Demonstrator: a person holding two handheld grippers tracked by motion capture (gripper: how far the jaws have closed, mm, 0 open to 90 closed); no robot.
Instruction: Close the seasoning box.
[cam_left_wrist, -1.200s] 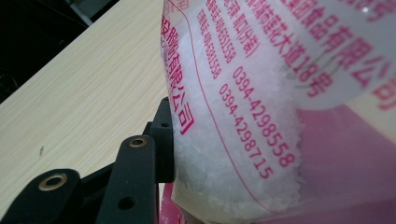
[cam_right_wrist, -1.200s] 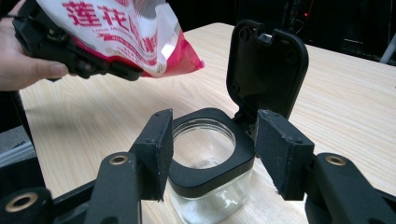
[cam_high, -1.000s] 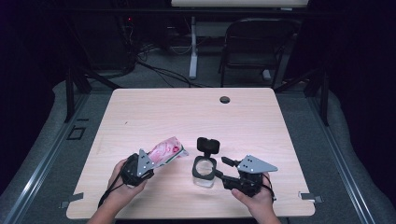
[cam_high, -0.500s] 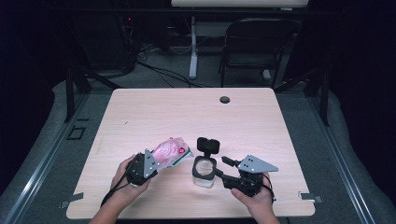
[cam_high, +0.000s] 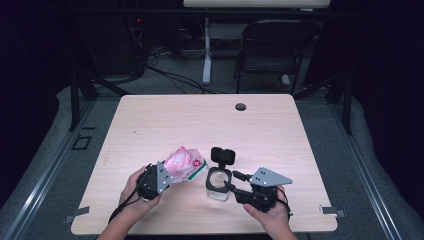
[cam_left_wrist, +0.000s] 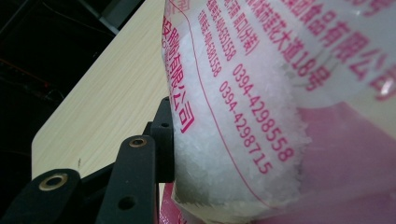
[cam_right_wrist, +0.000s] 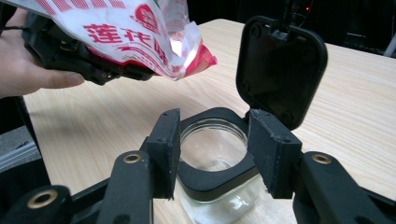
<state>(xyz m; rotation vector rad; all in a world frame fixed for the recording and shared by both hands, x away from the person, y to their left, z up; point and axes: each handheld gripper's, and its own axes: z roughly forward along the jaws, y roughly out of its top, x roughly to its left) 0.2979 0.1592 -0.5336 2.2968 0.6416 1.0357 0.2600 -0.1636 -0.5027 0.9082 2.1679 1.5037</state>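
Note:
A pink-and-white plastic bag (cam_high: 183, 163) of white granules with red print hangs just above the table, and my left gripper (cam_high: 165, 176) is shut on its lower end. In the left gripper view the bag (cam_left_wrist: 261, 116) presses against one black finger (cam_left_wrist: 163, 140). A clear glass jar (cam_high: 218, 186) with a black collar stands right of the bag, its black flip lid (cam_high: 223, 156) upright and open. My right gripper (cam_high: 233, 187) is shut on the jar's collar (cam_right_wrist: 210, 179). The bag's corner (cam_right_wrist: 196, 56) is tilted toward the jar mouth (cam_right_wrist: 212, 142), up and to its left.
The light wooden table (cam_high: 280, 130) has a dark round grommet (cam_high: 241, 106) near its far edge. A black chair (cam_high: 275, 50) and cables stand on the floor behind the table. A hand (cam_right_wrist: 28, 70) holds the left gripper beside the jar.
My left gripper has carried the bag a little to the right, closer to the jar. The right gripper and the jar have stayed put.

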